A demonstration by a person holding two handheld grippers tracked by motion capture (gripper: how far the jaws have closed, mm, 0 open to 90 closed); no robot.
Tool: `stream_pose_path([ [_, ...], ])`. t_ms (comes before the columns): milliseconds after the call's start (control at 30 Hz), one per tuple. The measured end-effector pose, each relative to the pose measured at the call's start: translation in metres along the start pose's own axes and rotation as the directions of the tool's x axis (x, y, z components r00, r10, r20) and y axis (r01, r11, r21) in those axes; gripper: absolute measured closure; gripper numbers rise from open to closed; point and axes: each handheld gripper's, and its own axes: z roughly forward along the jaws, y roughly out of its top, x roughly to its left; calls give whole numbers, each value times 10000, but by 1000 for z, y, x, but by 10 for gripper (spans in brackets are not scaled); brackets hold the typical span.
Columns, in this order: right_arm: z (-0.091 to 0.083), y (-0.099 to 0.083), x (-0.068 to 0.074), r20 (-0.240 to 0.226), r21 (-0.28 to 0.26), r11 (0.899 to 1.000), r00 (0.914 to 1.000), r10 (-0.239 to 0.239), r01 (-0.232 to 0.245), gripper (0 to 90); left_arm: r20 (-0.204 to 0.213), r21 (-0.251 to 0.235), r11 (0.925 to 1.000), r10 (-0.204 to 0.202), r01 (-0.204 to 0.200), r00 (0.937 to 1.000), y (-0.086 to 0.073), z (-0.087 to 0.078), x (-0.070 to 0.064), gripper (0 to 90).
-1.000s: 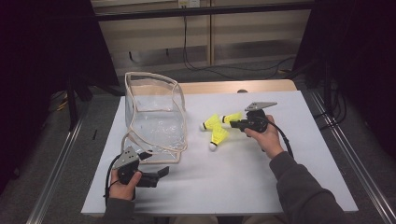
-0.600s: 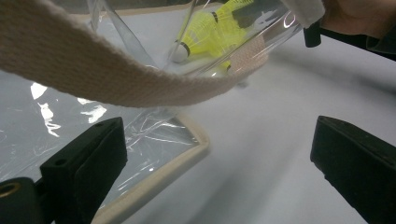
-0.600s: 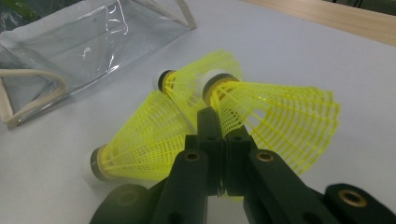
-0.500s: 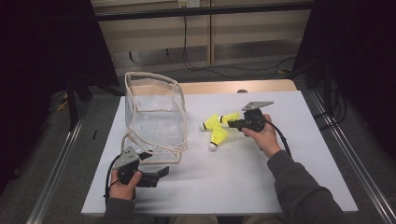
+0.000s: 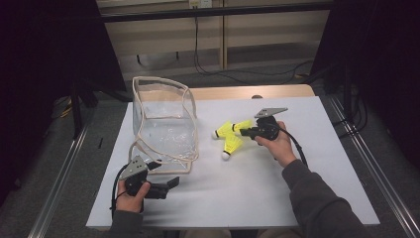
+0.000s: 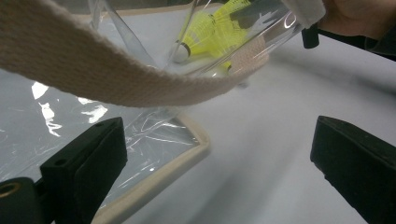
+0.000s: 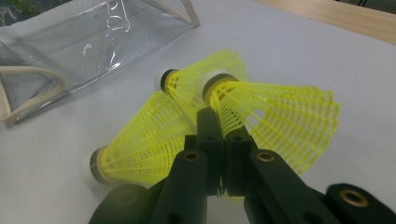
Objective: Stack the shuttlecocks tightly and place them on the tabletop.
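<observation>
- My right gripper is on the right side of the white table. Its two black jaws are pressed together.
- The jaws pinch the thin net edge of one yellow shuttlecock. In the right gripper view the net goes right in between the jaws.
- There are three yellow shuttlecocks in a little pile. They touch each other near the middle of the table, just beside the clear bag.
- One shuttlecock lies with its round tip pointing at me. Another lies behind the one I pinch.
- The clear bag stands up on the left part of the table, open at the top. It has a cream strap.
- My left gripper is near the front corner of the bag. Its jaws are spread wide apart and hold nothing.
- In the left gripper view the strap hangs above the jaws.
</observation>
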Motion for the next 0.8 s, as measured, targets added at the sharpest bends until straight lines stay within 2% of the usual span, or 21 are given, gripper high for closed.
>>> stream_pose_path([
  [800,16,-1,-1,-257,131,9998,9996,-114,118,882,3,41,10000,5,-5,10000,0,1,0,38],
])
